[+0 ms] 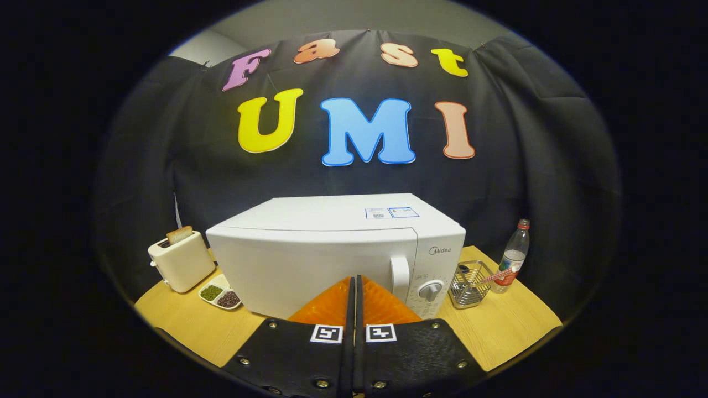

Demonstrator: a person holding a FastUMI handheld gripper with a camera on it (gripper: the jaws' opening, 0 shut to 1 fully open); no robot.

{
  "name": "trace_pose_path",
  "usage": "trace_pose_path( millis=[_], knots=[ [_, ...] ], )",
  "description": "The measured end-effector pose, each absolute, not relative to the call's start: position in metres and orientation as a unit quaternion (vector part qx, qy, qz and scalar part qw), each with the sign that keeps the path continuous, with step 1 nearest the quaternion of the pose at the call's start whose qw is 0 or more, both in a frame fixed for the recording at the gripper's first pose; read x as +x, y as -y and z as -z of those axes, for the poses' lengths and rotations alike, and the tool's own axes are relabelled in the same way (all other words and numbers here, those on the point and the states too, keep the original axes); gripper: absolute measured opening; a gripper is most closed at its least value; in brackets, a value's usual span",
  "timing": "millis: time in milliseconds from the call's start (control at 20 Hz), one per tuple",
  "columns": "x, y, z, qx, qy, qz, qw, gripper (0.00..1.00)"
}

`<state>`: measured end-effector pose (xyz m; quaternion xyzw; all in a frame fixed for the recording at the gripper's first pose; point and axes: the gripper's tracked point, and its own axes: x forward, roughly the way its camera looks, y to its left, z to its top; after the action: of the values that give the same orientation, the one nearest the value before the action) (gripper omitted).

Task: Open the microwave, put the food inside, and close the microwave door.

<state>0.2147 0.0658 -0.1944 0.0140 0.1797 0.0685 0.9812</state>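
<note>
- Gripper: the two fingers are pressed together along their whole length, with only a thin dark seam between them and nothing held. The tips point at the lower front of the microwave door.
- Boxy white microwave oven: stands on the table just beyond the fingertips, turned slightly so that its front and top both show. The door is closed.
- White vertical door handle: sits at the right side of the door, just right of the fingertips and a little above them.
- Round white control knob: on the panel right of the handle, below the brand mark.
- Light wooden table: carries everything listed here.
- Small wire-mesh metal basket: stands just right of the microwave, with a pale pink stick-like item lying across its rim.
- Clear plastic bottle with a red cap: stands upright just right of the basket, near the black cloth wall.
- Shallow white divided dish: lies at the left front corner of the microwave; one compartment holds green grains, the next dark ones.
- Cream-coloured toaster: stands left of the microwave, behind the dish, with a slice of toast sticking up from its slot.
</note>
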Motion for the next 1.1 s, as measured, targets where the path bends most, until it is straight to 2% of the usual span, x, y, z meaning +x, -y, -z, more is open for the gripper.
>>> trace_pose_path(
  millis=[550, 750, 850, 1050, 1100],
  knots=[
    [0.118, -0.070, 0.138, 0.008, -0.132, -0.063, 0.989, 0.01],
    [0.084, -0.075, 0.122, 0.017, -0.119, -0.059, 0.991, 0.06],
    [0.070, -0.083, 0.115, 0.019, -0.115, -0.067, 0.991, 0.16],
    [0.052, -0.086, 0.108, 0.007, -0.109, -0.070, 0.992, 0.98],
    [0.050, -0.086, 0.105, 0.006, -0.106, -0.066, 0.992, 0.97]
  ],
)
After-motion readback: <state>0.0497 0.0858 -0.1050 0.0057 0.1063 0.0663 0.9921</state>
